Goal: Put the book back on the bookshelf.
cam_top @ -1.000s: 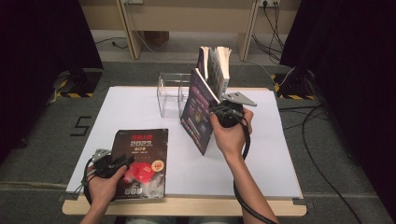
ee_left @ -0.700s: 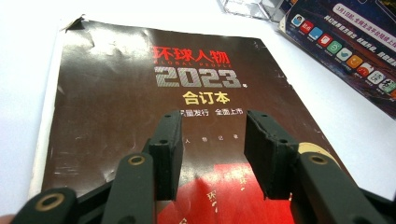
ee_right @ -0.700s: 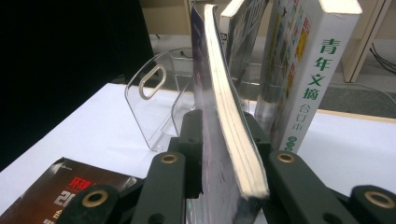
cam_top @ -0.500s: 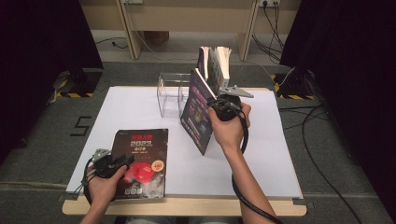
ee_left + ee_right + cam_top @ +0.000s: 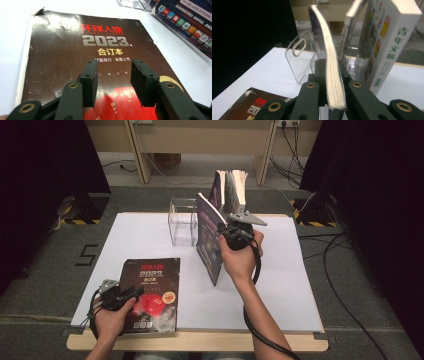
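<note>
Two claws: right claw (image 5: pixel 329 82) clamps an upright magazine (image 5: pixel 207 237), likely for racking; left claw (image 5: pixel 113 82) gapes over another magazine (image 5: pixel 75 57).

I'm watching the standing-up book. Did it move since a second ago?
Yes. The upright book held by the right gripper has shifted slightly away from the person, toward the clear plastic stand and the books standing behind it.

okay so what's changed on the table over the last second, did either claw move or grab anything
The right claw, shut on the upright magazine, has carried it a little farther from the person, toward the clear holder and the standing books. Nothing was newly grabbed or let go. The left claw stays open over the flat 2023 magazine, which hasn't moved.
</note>
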The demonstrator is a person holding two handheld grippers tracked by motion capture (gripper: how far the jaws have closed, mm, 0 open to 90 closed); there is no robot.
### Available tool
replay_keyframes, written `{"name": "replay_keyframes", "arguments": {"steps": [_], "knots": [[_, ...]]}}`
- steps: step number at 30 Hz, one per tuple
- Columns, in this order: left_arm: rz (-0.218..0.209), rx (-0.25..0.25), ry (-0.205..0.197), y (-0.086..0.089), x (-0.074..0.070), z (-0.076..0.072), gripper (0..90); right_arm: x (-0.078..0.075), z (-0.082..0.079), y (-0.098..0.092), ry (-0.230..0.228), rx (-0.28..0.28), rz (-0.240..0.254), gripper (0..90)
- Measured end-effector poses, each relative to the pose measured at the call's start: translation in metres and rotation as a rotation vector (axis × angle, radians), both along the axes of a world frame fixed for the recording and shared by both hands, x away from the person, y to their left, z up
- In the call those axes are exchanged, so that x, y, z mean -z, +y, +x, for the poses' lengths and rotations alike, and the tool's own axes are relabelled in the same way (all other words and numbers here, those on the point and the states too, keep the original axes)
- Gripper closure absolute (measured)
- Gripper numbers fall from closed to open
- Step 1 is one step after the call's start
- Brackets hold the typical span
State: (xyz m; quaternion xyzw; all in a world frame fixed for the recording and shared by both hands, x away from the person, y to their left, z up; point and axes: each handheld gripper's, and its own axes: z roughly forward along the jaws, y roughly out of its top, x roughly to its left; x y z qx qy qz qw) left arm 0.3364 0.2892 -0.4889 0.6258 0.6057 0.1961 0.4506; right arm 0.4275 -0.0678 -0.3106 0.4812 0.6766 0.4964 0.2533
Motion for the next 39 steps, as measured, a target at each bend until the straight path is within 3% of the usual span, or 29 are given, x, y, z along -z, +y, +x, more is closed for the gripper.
{"name": "replay_keyframes", "arguments": {"steps": [9, 13, 23, 39], "knots": [[-0.005, -0.003, -0.003, 0.001, 0.0, 0.0, 56.8, -0.006, 0.003, 0.011, -0.038, 0.015, 0.007, 84.7], [-0.003, -0.002, 0.0, 0.001, 0.0, 0.0, 56.9, -0.006, 0.004, 0.008, -0.034, 0.033, 0.028, 84.7], [-0.001, 0.002, 0.001, -0.001, 0.0, 0.0, 57.0, -0.022, 0.004, 0.0, -0.089, 0.062, 0.066, 84.7], [0.001, 0.0, 0.001, 0.001, 0.0, 0.0, 57.3, -0.032, 0.03, 0.012, -0.124, 0.103, 0.12, 84.7]]}}
